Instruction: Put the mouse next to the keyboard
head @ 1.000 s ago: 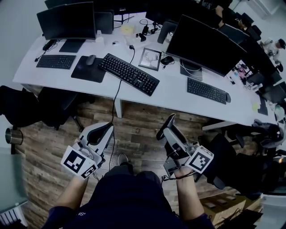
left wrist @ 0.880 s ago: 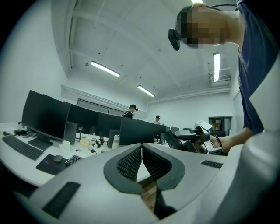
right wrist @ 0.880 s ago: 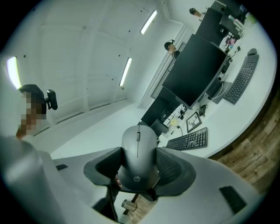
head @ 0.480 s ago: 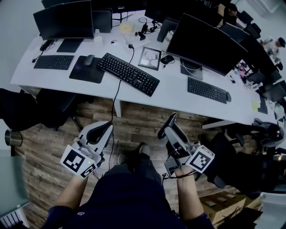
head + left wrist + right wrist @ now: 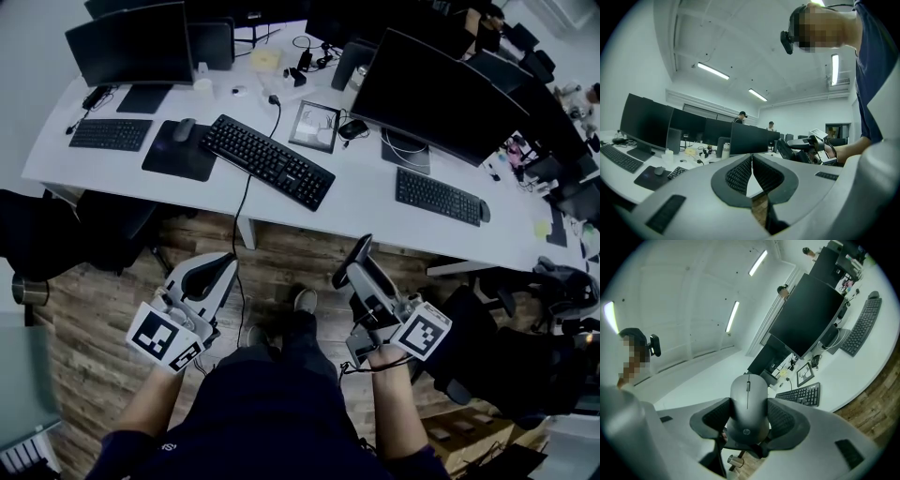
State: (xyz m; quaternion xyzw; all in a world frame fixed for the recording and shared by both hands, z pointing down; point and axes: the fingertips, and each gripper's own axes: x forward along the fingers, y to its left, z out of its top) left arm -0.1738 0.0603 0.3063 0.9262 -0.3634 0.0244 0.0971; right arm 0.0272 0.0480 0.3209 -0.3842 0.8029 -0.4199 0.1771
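Observation:
A grey mouse (image 5: 748, 404) sits clamped between the pads of my right gripper (image 5: 748, 417). In the head view that gripper (image 5: 355, 259) hangs over the wooden floor, short of the white desk (image 5: 361, 202), with the mouse (image 5: 357, 249) showing as a dark lump at its tip. The black corded keyboard (image 5: 267, 161) lies slanted on the desk ahead and to the left; the right gripper view shows the keyboard (image 5: 802, 395) too. My left gripper (image 5: 221, 270) hangs at the same height to the left, its pads (image 5: 740, 174) pressed together with nothing between them.
A black mouse pad (image 5: 180, 152) with another mouse (image 5: 184, 129) lies left of the keyboard, a picture frame (image 5: 315, 126) to its right. Monitors (image 5: 427, 94), two more keyboards (image 5: 438, 197) and cables crowd the desk. Office chairs (image 5: 80, 230) stand at both sides.
The person's foot has stepped forward under the grippers and the desk has drifted slightly in view. Both grippers keep their places and jaw states.

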